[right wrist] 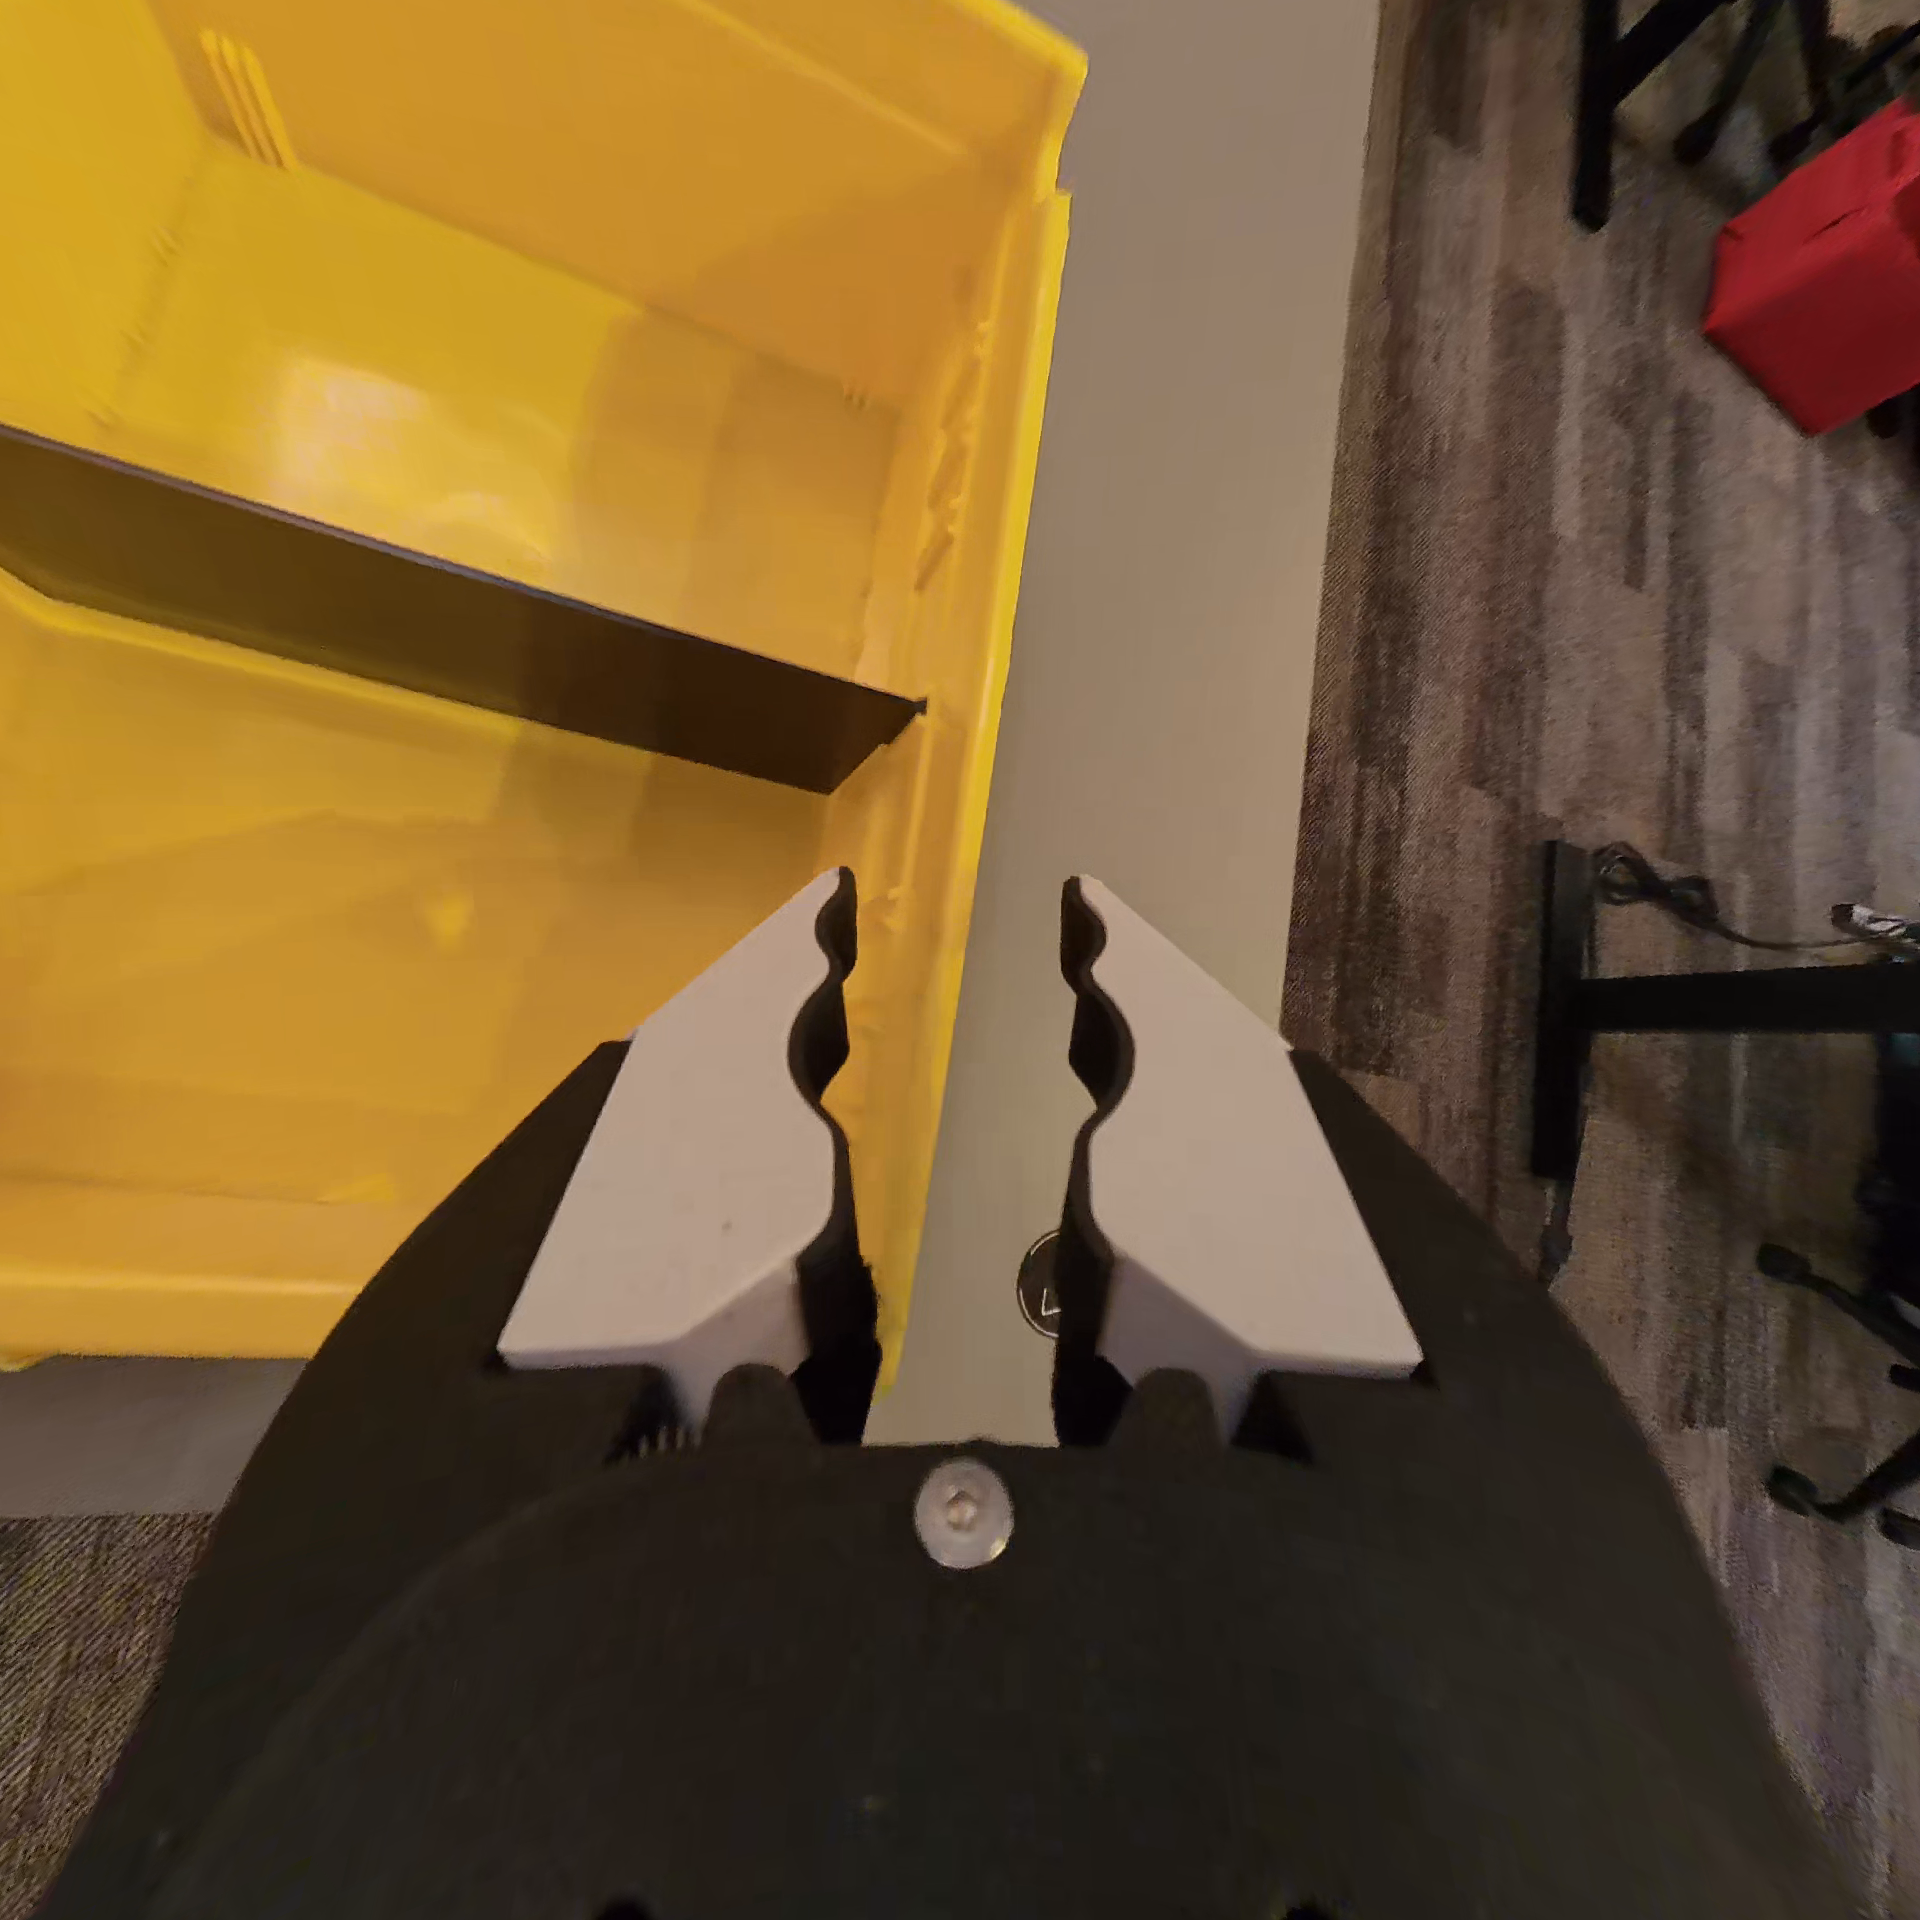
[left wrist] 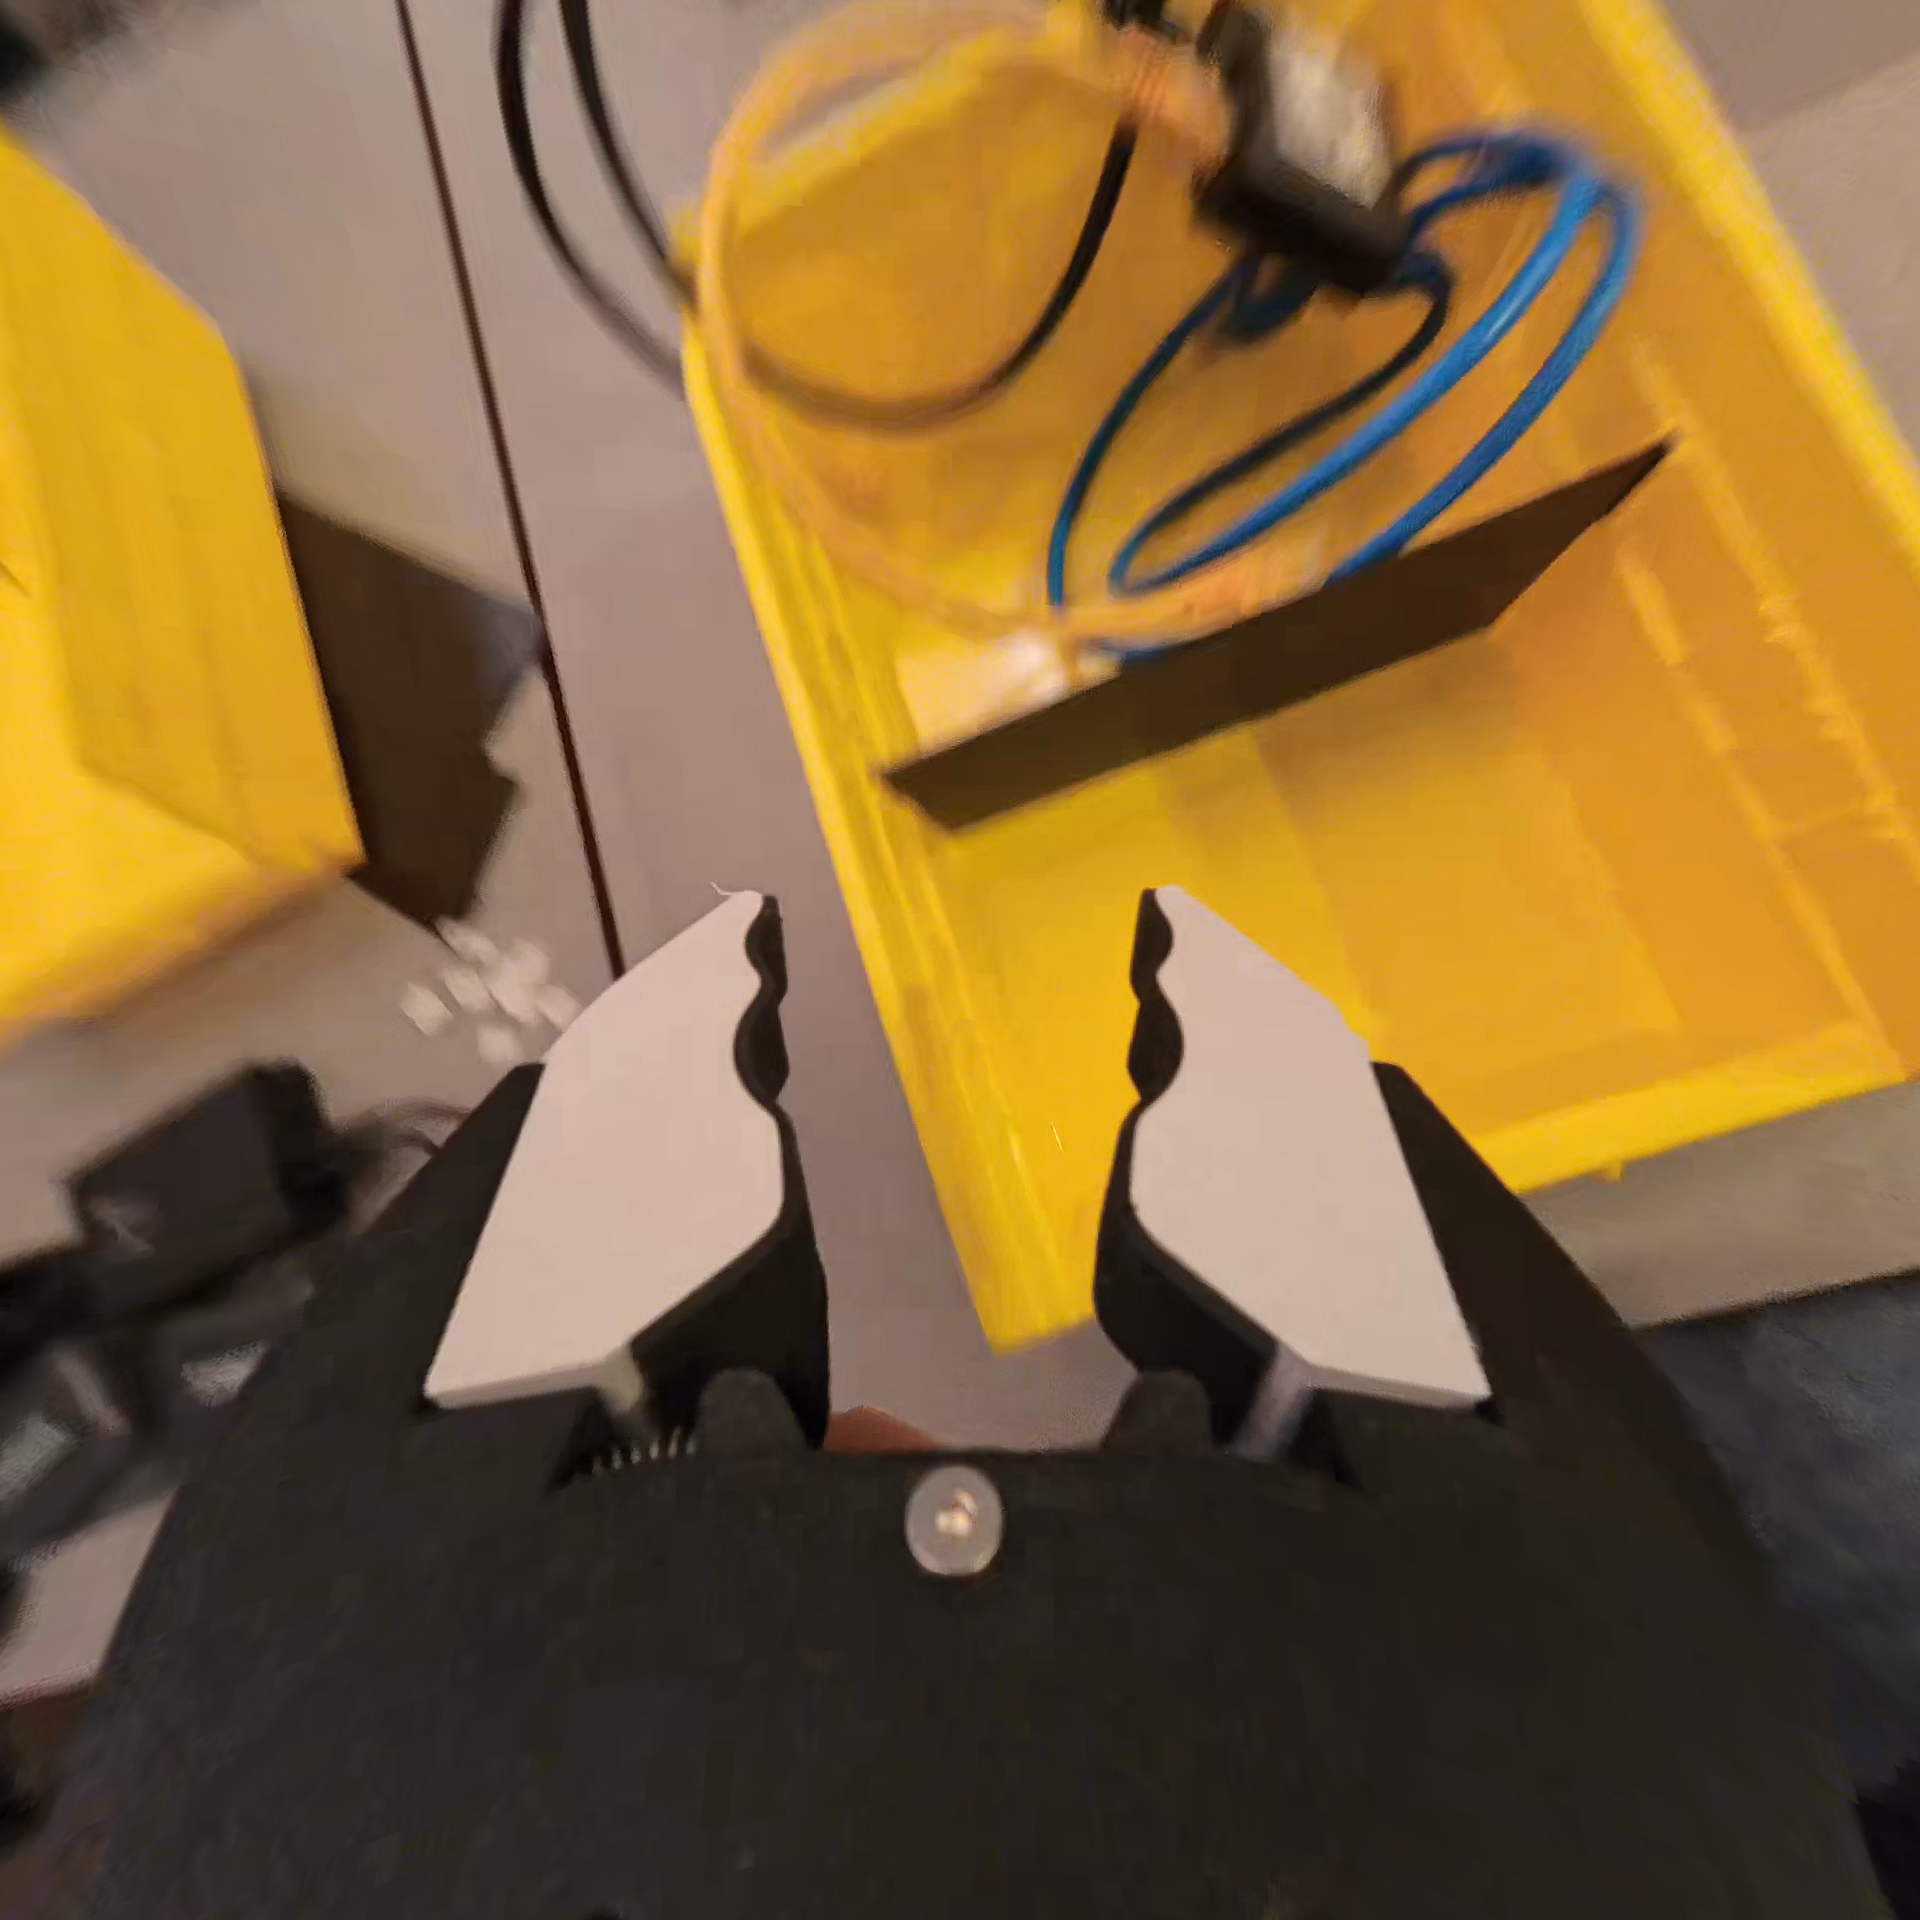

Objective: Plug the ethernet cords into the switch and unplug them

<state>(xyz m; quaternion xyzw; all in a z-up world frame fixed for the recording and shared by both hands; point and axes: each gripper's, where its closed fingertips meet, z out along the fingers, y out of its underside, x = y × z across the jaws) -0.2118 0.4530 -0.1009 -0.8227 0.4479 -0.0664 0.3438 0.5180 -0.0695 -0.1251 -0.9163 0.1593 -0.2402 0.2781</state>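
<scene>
Yellow plastic bin (left wrist: 1714, 790) sits on a pale grey tabletop (left wrist: 623, 582), split across by a black flat divider panel (left wrist: 1278, 644). Its far compartment holds a small black box-shaped switch (left wrist: 1299, 187), a coiled blue ethernet cord (left wrist: 1558, 343), a pale orange cord (left wrist: 748, 343) looping along the wall, and a black cable (left wrist: 1039, 343); blur hides whether any plug is seated. The near compartment is bare.

A second yellow bin (left wrist: 135, 623) stands to the left, well apart, with a strip of open tabletop between the two. In the right wrist view the table edge runs just beside the bin's right wall (right wrist: 997, 623), with grey wood-look floor (right wrist: 1558, 623) beyond.

The left gripper (left wrist: 956, 914) hovers over the bin's near left rim, jaws spread wide and holding nothing; the switch and cords lie well ahead of it. The right gripper (right wrist: 956, 894) hangs over the right rim, jaws likewise apart and empty.
</scene>
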